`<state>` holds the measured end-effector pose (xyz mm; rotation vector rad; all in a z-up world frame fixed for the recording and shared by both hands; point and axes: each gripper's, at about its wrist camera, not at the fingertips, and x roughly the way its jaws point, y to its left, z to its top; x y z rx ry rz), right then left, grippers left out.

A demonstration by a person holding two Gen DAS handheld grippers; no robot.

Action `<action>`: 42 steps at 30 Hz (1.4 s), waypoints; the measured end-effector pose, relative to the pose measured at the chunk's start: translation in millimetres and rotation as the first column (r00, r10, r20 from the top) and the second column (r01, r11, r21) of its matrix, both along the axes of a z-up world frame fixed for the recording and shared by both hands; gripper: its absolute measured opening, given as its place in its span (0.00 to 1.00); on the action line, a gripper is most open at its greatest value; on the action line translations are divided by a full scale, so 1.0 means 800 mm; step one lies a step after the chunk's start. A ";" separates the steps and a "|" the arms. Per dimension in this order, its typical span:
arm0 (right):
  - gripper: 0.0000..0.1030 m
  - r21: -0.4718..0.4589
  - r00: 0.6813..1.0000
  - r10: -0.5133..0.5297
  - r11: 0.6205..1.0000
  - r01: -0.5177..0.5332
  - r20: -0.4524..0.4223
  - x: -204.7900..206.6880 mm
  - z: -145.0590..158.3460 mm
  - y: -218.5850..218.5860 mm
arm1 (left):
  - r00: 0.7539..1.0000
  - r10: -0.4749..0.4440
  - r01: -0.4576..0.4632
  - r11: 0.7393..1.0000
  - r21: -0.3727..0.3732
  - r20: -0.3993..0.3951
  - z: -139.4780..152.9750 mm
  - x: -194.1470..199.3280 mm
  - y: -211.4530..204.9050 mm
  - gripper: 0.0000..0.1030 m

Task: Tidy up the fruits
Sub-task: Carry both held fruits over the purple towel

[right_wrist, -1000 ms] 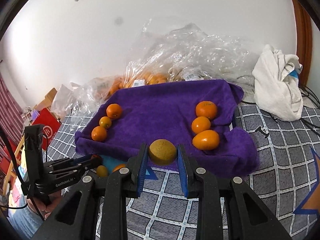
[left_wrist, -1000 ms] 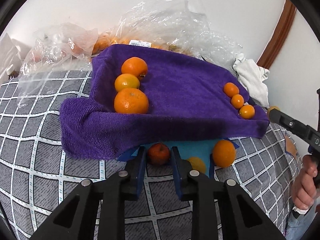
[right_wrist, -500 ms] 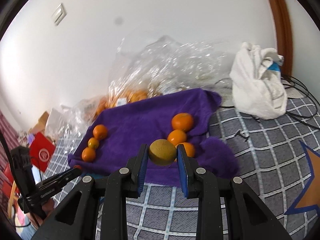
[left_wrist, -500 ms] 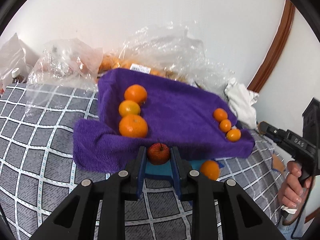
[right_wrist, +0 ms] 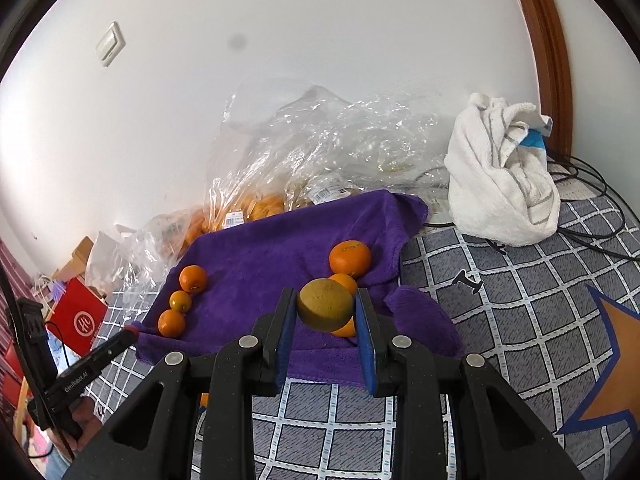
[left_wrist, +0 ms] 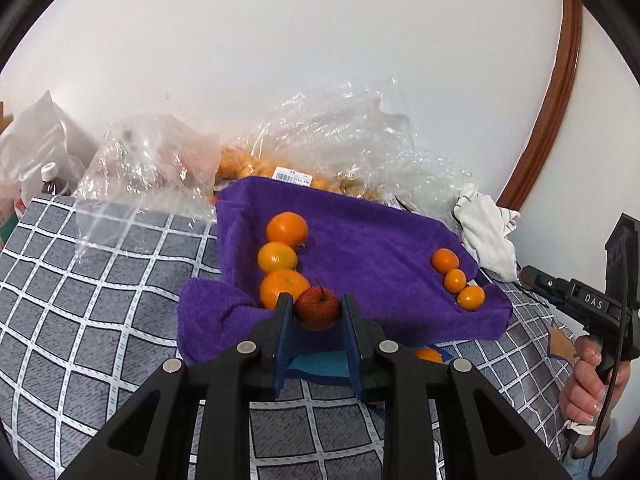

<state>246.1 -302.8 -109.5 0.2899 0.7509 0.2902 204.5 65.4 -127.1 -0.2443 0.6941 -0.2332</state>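
A purple towel [left_wrist: 372, 256] lies on the checked cover, with three larger oranges [left_wrist: 278, 258] in a row at its left and three small ones [left_wrist: 455, 281] at its right. My left gripper [left_wrist: 316, 312] is shut on a small red apple [left_wrist: 317, 307], held just above the towel's near edge. In the right wrist view my right gripper [right_wrist: 324, 308] is shut on a yellow-green round fruit [right_wrist: 325, 305] above the same towel [right_wrist: 280, 248], in front of the larger oranges [right_wrist: 350, 258]. One more orange [left_wrist: 428, 355] lies on a blue sheet [left_wrist: 320, 364] under my left gripper.
Crumpled clear plastic bags [left_wrist: 352, 140] with more oranges lie against the wall behind the towel. A white cloth bundle [right_wrist: 500, 188] and black cables [right_wrist: 592, 200] sit at the right. A red box [right_wrist: 82, 322] stands beyond the left edge. A bottle [left_wrist: 50, 180] stands far left.
My left gripper lifted the red apple off the blue sheet up toward the towel's edge. My right gripper swung sideways with the yellow-green fruit still in it, now nearer the larger oranges.
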 end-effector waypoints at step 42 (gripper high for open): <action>0.28 -0.179 0.963 0.202 0.956 -0.234 -0.181 0.067 -0.049 0.099 | 0.993 0.116 -0.116 0.989 -0.087 -0.014 0.013 0.015 0.061 0.22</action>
